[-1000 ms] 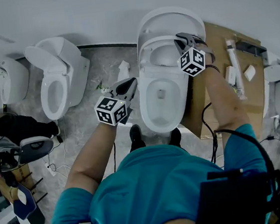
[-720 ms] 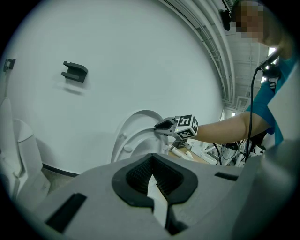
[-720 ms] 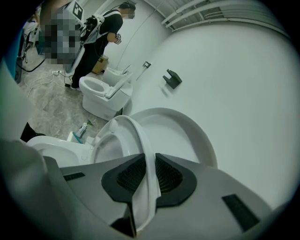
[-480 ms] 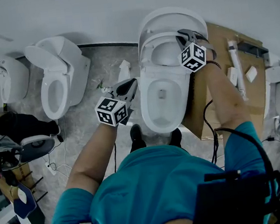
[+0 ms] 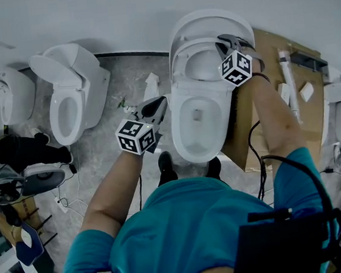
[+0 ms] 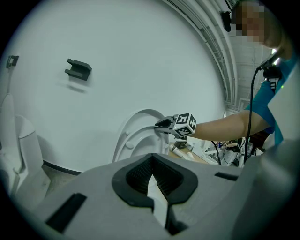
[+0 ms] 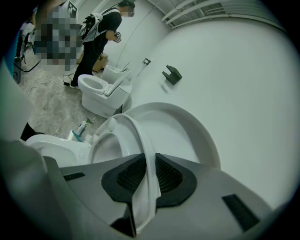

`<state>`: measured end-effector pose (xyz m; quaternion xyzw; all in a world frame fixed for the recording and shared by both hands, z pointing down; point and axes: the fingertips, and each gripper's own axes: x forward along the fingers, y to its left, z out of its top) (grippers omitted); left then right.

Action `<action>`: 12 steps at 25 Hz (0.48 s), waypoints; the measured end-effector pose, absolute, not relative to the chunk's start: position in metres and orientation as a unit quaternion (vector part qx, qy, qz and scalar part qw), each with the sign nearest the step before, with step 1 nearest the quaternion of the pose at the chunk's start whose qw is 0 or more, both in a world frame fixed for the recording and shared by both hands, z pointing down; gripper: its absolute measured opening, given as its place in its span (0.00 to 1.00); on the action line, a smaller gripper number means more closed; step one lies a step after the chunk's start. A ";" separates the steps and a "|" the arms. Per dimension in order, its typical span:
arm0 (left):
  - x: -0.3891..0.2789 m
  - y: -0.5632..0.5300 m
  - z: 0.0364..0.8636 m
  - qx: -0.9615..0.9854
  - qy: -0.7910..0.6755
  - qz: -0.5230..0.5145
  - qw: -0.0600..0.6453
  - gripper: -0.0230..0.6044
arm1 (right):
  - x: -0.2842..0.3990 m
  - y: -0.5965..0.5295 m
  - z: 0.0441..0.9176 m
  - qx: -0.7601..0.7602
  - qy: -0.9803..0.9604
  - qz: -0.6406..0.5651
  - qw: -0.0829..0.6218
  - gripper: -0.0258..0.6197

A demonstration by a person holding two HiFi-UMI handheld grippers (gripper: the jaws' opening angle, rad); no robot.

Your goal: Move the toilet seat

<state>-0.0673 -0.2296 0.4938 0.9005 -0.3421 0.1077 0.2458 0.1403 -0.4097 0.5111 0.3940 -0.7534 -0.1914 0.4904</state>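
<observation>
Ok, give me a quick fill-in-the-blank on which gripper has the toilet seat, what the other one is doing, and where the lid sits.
1. The toilet seat is pinched at its rim by the fingers of the ____ gripper.
2. The left gripper hangs beside the bowl and holds ____.
3. The raised lid stands between the seat and the ____.

Missing words: right; nothing; wall.

— Head camera is looking steeply down from above the toilet seat point(image 7: 141, 138).
— Right gripper point(image 5: 224, 40) camera is pressing close against it; left gripper point(image 5: 161, 101) camera is watching it from farther back, facing the wall point(image 6: 140, 56).
</observation>
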 end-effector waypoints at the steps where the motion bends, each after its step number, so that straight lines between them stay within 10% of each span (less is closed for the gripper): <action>1: -0.067 -0.230 0.494 0.901 -0.341 0.108 0.246 0.04 | 0.140 -0.410 0.511 0.394 -0.753 -0.192 0.490 0.14; 12: -0.065 -0.220 0.491 0.901 -0.341 0.108 0.247 0.04 | 0.140 -0.403 0.510 0.400 -0.748 -0.193 0.493 0.14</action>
